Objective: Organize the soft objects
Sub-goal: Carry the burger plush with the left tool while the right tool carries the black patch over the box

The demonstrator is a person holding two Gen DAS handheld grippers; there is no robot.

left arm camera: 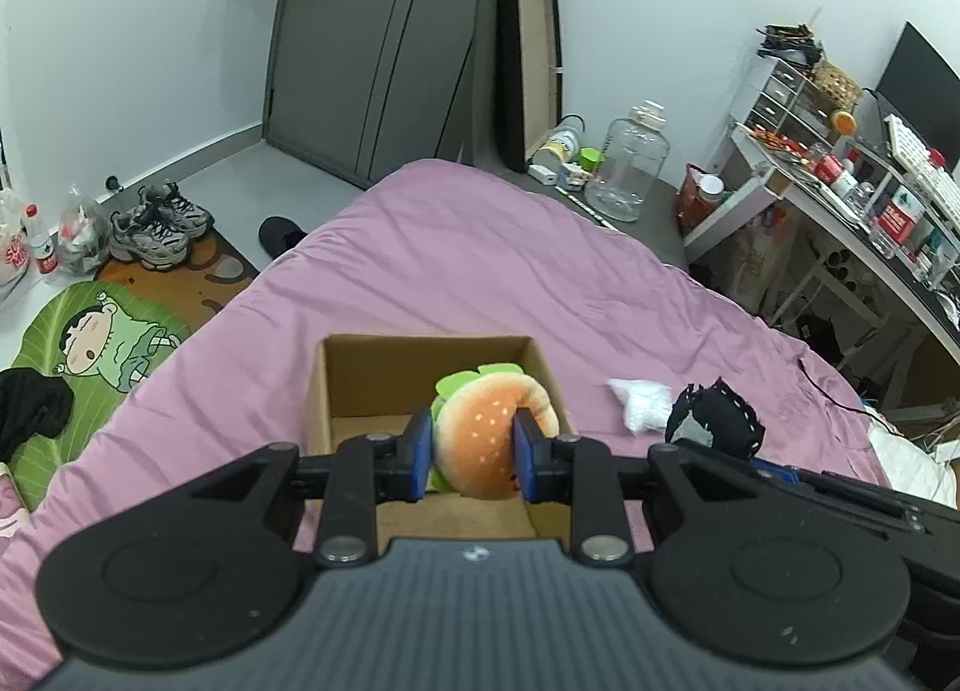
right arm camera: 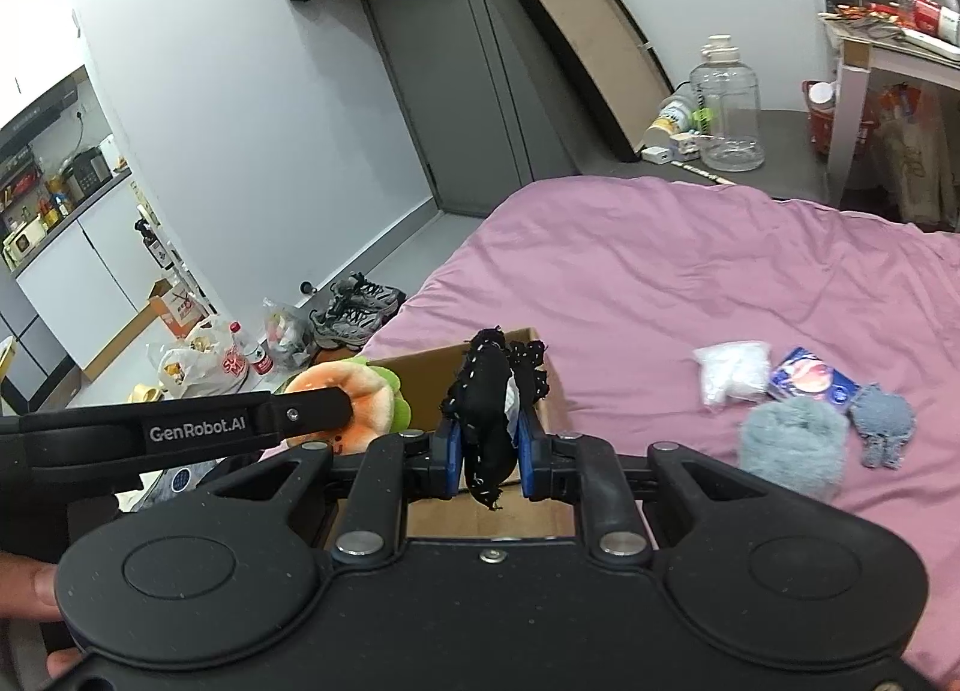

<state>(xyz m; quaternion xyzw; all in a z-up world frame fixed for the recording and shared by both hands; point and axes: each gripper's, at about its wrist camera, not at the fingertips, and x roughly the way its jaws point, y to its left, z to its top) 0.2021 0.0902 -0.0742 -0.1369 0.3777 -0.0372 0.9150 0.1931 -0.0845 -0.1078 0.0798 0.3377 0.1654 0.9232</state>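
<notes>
My left gripper (left arm camera: 472, 451) is shut on a plush hamburger (left arm camera: 486, 439) with green felt lettuce, held just above the open cardboard box (left arm camera: 384, 373) on the pink bed. The right gripper (right arm camera: 489, 448) is shut on a black cloth with white stitching (right arm camera: 489, 397), hanging over the same box (right arm camera: 543, 409). In the right wrist view the left gripper's arm crosses in from the left with the hamburger (right arm camera: 360, 397) in it. In the left wrist view the black cloth (left arm camera: 717, 412) shows at the right, beside the box.
On the pink bedspread (right arm camera: 690, 283) to the right lie a white plastic bag (right arm camera: 732, 373), a blue packet (right arm camera: 810, 379), a grey fluffy ball (right arm camera: 792, 445) and a small grey plush (right arm camera: 882, 421). Shoes (left arm camera: 159, 226) and bags sit on the floor left of the bed. A cluttered desk (left arm camera: 840, 193) stands right.
</notes>
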